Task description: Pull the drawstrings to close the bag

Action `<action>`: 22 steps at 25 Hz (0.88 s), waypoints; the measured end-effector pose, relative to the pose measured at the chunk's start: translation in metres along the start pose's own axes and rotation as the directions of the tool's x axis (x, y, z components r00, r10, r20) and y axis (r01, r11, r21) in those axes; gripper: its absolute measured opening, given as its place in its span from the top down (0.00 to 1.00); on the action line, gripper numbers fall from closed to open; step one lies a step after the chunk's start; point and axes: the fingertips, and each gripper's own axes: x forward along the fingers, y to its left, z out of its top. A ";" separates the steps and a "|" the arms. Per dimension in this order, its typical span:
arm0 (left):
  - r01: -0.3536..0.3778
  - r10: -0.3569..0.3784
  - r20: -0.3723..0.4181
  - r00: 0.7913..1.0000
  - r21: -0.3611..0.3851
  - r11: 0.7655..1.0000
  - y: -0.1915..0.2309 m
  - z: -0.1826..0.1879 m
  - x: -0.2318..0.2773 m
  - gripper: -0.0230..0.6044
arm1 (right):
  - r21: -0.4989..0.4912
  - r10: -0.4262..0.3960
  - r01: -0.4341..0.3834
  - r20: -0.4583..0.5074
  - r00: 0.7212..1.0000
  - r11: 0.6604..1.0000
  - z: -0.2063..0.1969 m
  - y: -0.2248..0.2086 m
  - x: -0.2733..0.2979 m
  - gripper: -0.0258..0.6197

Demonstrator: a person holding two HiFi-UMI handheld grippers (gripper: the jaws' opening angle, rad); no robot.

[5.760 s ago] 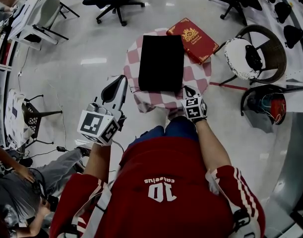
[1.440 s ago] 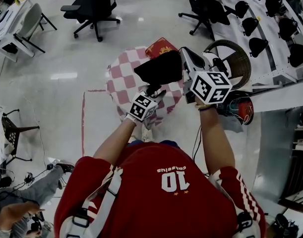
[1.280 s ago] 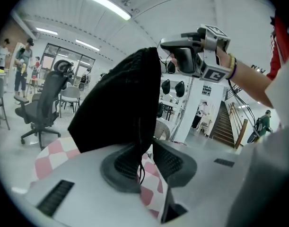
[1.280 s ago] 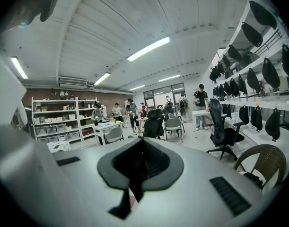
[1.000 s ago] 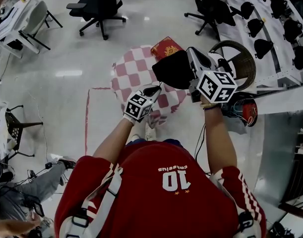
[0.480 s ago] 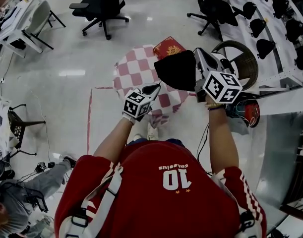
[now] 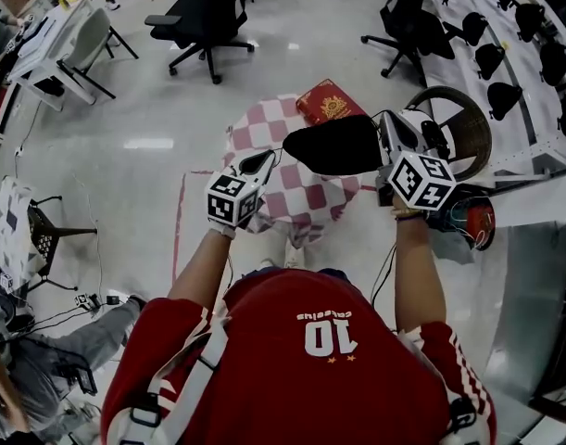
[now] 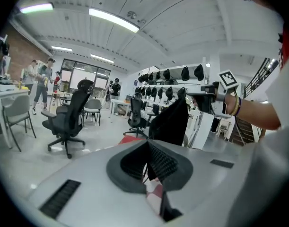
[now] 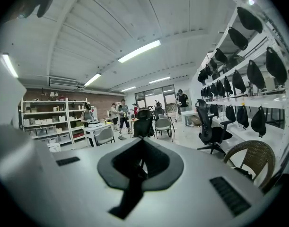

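Observation:
The black drawstring bag (image 7: 333,145) hangs in the air above the checkered table (image 7: 306,202), stretched sideways between both grippers. Its left end tapers to a point beside my left gripper (image 7: 268,158), which is shut on a thin drawstring (image 8: 145,167). In the left gripper view, the bag (image 8: 170,122) hangs dark ahead of my left gripper (image 8: 148,148), with the right gripper (image 8: 206,98) at its top corner. My right gripper (image 7: 392,135) is shut on the bag's right end. A dark strip of the bag (image 9: 130,186) lies between the closed jaws of my right gripper (image 9: 140,148).
A red book (image 7: 331,103) lies on the table's far edge. A wicker chair (image 7: 460,119) and a red-and-black helmet (image 7: 474,222) stand to the right. Office chairs (image 7: 204,17) are behind the table, with a shelf of dark helmets (image 7: 505,26) at the far right.
My left gripper has moved left and upward, away from the bag. The bag has been drawn out flatter and wider, its left end pinched to a point. The right gripper shifted slightly.

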 end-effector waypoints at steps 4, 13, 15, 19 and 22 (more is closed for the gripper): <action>-0.076 0.074 0.056 0.996 0.025 0.997 0.014 0.037 -0.019 0.95 | 0.005 -0.017 0.017 0.005 1.000 1.000 -0.004 -0.008 -0.007 0.94; -0.219 0.206 0.146 0.968 0.081 0.972 0.032 0.107 -0.050 0.95 | -0.052 -0.100 0.101 0.027 0.995 0.994 -0.001 -0.023 -0.024 0.94; -0.247 0.230 0.161 0.960 0.093 0.965 0.035 0.120 -0.055 0.95 | -0.063 -0.113 0.115 0.031 0.993 0.991 0.001 -0.025 -0.026 0.94; -0.303 0.280 0.191 0.941 0.109 0.947 0.042 0.137 -0.066 0.95 | -0.078 -0.142 0.145 0.039 0.989 0.986 0.003 -0.030 -0.032 0.94; -0.346 0.320 0.203 0.925 0.107 0.932 0.051 0.143 -0.076 0.95 | -0.070 -0.166 0.169 0.045 0.985 0.983 0.002 -0.036 -0.035 0.94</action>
